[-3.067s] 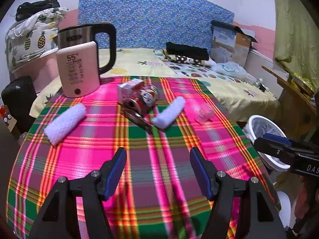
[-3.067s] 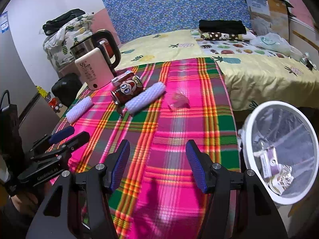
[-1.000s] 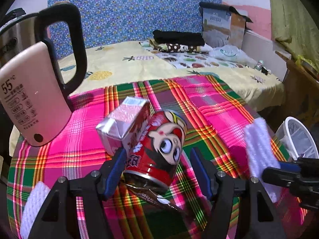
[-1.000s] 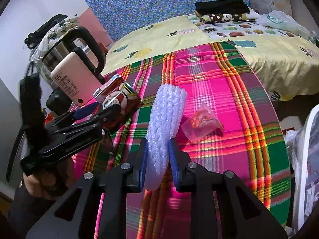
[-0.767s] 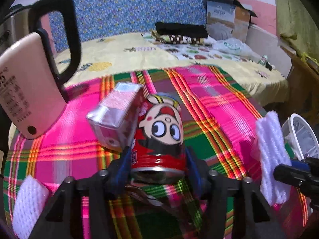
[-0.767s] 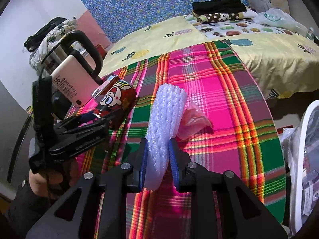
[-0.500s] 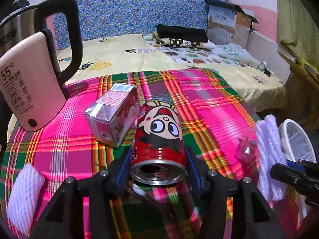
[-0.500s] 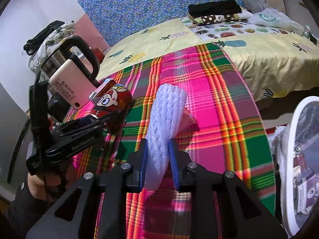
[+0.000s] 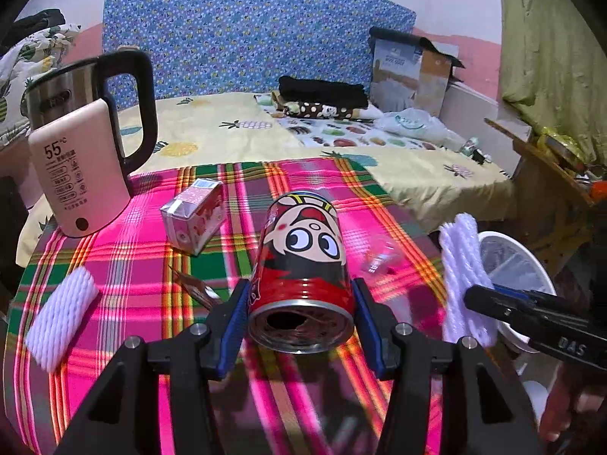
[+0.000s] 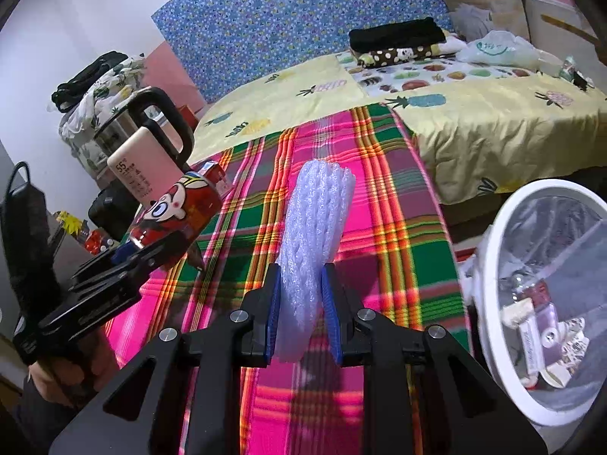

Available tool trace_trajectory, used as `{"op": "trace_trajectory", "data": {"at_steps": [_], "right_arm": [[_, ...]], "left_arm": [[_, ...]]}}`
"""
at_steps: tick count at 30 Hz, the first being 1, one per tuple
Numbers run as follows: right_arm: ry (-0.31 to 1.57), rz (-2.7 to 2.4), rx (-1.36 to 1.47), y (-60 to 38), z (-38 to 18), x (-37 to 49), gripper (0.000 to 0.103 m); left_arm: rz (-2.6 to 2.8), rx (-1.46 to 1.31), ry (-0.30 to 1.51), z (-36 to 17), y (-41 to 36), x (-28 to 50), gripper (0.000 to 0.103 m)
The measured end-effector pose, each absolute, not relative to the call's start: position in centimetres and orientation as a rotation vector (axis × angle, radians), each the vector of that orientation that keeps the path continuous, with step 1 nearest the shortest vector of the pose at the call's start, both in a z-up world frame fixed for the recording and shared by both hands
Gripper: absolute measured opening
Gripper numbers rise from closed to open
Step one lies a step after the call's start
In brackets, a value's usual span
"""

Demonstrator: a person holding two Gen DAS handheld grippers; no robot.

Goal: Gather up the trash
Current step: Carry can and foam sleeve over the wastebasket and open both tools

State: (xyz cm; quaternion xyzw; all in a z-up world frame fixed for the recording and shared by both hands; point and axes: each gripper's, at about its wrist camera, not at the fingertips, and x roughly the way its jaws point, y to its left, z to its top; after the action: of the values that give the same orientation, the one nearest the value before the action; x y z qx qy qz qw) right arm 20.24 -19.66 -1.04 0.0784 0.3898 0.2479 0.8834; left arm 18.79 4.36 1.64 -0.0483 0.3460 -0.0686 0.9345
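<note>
My left gripper is shut on a red drink can with a cartoon face and holds it above the plaid table; the can also shows in the right wrist view. My right gripper is shut on a white foam net sleeve, also lifted, and seen in the left wrist view. A white trash bin with rubbish inside stands right of the table. A pink drink carton, a second foam sleeve, a dark wrapper and a clear plastic bit lie on the table.
A pink electric kettle stands at the table's far left. The table has a pink and green plaid cloth. Behind it is a bed with a yellow sheet, folded clothes and a cardboard box.
My left gripper closed on the can, lifted it and drew back from the carton. My right gripper, shut on the foam sleeve, has carried it right toward the bin.
</note>
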Motion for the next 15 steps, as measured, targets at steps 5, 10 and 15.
{"op": "trace_trajectory", "data": {"at_steps": [5,10,15], "right_arm": [[0.794,0.505,0.158,-20.7,-0.6,19.2,0.022],[0.779,0.490,0.154,-21.9,-0.2,18.2,0.022],[0.768,0.463,0.166,-23.5,-0.2,17.5,0.022]], "left_arm": [[-0.138,-0.120,0.702,2.0,3.0,16.7,0.054],[-0.166,-0.142,0.693,2.3,2.1,15.1,0.054],[-0.195,-0.151,0.678,2.8,1.4,14.1,0.054]]}}
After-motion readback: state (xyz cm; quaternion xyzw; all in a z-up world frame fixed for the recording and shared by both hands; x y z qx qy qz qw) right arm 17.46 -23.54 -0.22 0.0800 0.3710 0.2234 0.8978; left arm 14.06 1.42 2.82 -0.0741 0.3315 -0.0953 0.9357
